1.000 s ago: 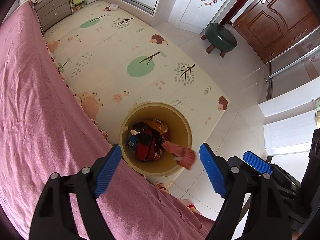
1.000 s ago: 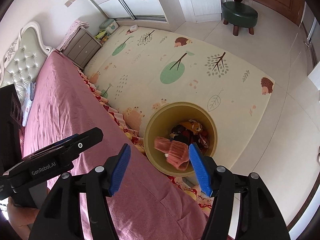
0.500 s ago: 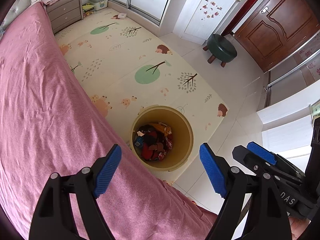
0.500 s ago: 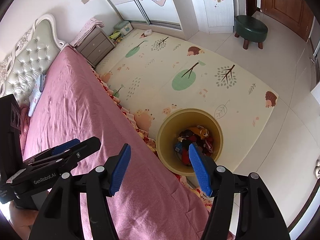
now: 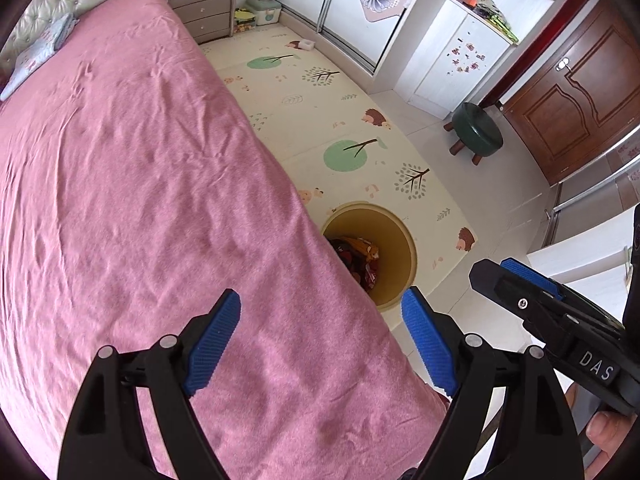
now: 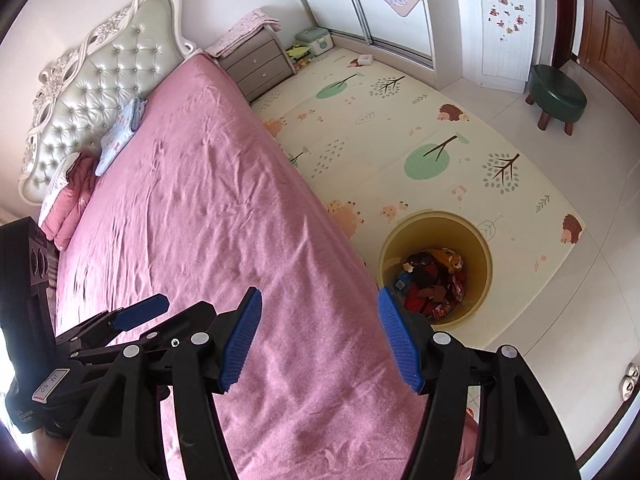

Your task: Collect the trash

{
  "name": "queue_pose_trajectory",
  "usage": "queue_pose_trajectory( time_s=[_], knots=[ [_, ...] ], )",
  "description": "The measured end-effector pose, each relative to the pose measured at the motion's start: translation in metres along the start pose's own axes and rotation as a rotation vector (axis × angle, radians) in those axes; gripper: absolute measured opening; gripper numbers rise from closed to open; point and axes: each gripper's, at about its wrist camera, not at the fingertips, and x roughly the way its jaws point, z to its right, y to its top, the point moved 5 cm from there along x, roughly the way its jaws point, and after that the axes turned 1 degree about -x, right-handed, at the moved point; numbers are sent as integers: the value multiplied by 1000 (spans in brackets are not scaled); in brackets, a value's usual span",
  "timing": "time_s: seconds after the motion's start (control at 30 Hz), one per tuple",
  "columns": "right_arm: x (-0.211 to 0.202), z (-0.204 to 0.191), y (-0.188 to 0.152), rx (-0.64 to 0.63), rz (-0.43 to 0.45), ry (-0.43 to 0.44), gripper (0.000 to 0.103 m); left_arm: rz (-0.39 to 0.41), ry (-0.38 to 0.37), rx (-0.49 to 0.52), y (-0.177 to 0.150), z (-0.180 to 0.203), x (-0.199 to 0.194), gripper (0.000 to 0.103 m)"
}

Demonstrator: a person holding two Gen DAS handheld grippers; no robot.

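Below, pink bedspread (image 5: 160, 200) (wrinkled); yellow bin (image 6: 436, 268) on playmat (image 6: 400, 128); both jaws apart, empty.

- Home bedroom: pink-sheeted bed (image 6: 192, 200) under a tufted headboard (image 6: 100, 92).
- Nightstand (image 6: 258, 66), sliding wardrobe (image 6: 384, 4).
- Cartoon play mat (image 6: 420, 140), green stool (image 6: 556, 94) on the floor.

Pink bed (image 6: 208, 184); green stool (image 6: 557, 94); patterned play mat (image 6: 400, 128).
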Motion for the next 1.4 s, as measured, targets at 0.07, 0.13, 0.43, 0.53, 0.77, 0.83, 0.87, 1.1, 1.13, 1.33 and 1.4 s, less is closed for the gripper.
queue_pose_trajectory(
  time_s=[0.07, 0.13, 0.43, 0.53, 0.77, 0.83, 0.87, 1.1, 1.13, 1.33, 1.4],
  knots=[
    [1, -18, -7, -32, -16, 11, 60, 10, 21, -28, -12, -19, -14, 84],
    [3, -36, -13, -58, -29, 24, 60, 19, 38, -61, -24, -38, -27, 85],
    [7, -121, -47, -170, -82, 86, 60, 53, 110, -206, -71, -119, -81, 85],
    [6, -142, -57, -194, -96, 112, 60, 64, 109, -245, -86, -132, -96, 85],
    [-7, -178, -71, -254, -104, 153, 63, 123, 114, -334, -112, -150, -122, 91],
    [-11, -185, -76, -275, -100, 150, 66, 141, 112, -357, -119, -154, -127, 92],
    [-14, -190, -78, -287, -98, 151, 66, 146, 122, -364, -122, -155, -130, 93],
    [-31, -210, -91, -305, -83, 187, 73, 212, 187, -414, -140, -169, -161, 99],
    [-33, -213, -93, -309, -80, 191, 74, 218, 201, -420, -142, -172, -166, 99],
    [-45, -229, -95, -323, -55, 202, 77, 265, 245, -433, -154, -183, -194, 99],
    [-49, -235, -97, -326, -49, 218, 79, 276, 253, -436, -158, -185, -201, 99]
  ],
)
